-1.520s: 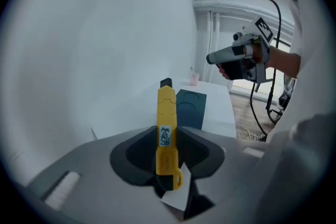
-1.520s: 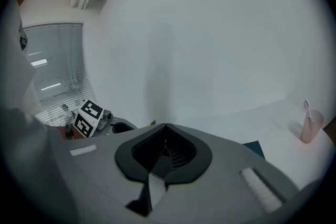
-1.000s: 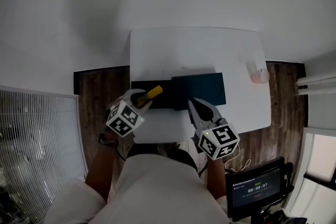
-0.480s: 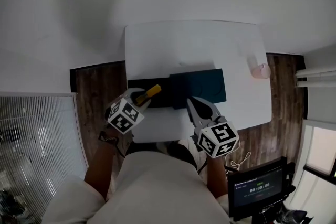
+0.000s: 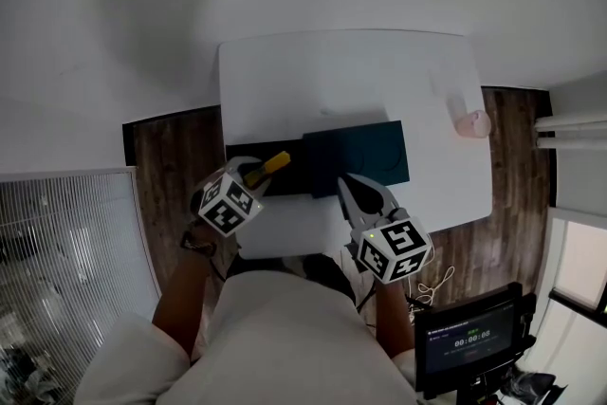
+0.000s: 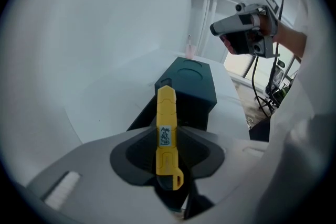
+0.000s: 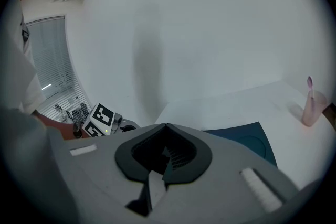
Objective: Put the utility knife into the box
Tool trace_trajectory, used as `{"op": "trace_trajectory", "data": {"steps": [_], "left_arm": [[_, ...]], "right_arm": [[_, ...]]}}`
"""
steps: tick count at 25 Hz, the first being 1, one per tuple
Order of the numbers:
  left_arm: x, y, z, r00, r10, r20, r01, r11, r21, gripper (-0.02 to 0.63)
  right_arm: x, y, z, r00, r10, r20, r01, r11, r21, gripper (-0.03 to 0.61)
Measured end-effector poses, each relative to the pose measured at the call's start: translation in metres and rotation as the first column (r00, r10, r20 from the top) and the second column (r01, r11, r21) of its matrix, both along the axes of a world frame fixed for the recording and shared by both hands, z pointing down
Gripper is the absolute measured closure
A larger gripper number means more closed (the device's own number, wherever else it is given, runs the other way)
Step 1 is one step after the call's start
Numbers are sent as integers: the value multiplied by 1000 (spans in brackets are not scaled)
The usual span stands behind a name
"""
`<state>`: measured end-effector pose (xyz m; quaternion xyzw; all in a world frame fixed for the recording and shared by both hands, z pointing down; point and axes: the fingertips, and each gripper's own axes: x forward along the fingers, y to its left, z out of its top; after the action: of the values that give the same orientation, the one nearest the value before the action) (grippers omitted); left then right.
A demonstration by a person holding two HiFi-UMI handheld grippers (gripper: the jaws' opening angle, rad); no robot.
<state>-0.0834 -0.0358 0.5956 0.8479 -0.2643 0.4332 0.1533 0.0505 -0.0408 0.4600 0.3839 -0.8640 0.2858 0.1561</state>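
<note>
A yellow utility knife (image 6: 166, 128) stands clamped between the jaws of my left gripper (image 6: 167, 136), its tip pointing out toward the dark teal box (image 6: 188, 84). In the head view the left gripper (image 5: 254, 174) hovers over the box's dark left part (image 5: 285, 177) with the knife (image 5: 270, 167) sticking out. The teal lid half (image 5: 358, 155) lies to the right. My right gripper (image 5: 351, 185) hangs just in front of the lid, shut with nothing in it; its jaws (image 7: 166, 126) meet at the tip.
The box lies on a white table (image 5: 341, 81) against a white wall. A pink cup (image 5: 470, 123) stands at the table's right edge. Wood floor shows on both sides, and a monitor (image 5: 467, 344) sits low at the right.
My left gripper has sunk a little toward the box, still holding the knife. The right gripper has stayed where it was.
</note>
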Motion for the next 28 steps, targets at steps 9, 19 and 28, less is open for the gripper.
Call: {"op": "trace_trajectory", "data": {"steps": [9, 19, 28], "left_arm": [[-7, 7, 13, 998, 39, 58, -38, 999, -30, 500], [-9, 13, 26, 990, 88, 112, -84, 996, -41, 500], [-11, 16, 38, 979, 123, 164, -117, 992, -48, 500]], "right_arm": [[-1, 1, 2, 1000, 12, 10, -11, 1000, -28, 577], [0, 4, 6, 1000, 20, 8, -20, 999, -51, 577], [1, 5, 10, 1000, 20, 6, -19, 998, -58, 577]]}}
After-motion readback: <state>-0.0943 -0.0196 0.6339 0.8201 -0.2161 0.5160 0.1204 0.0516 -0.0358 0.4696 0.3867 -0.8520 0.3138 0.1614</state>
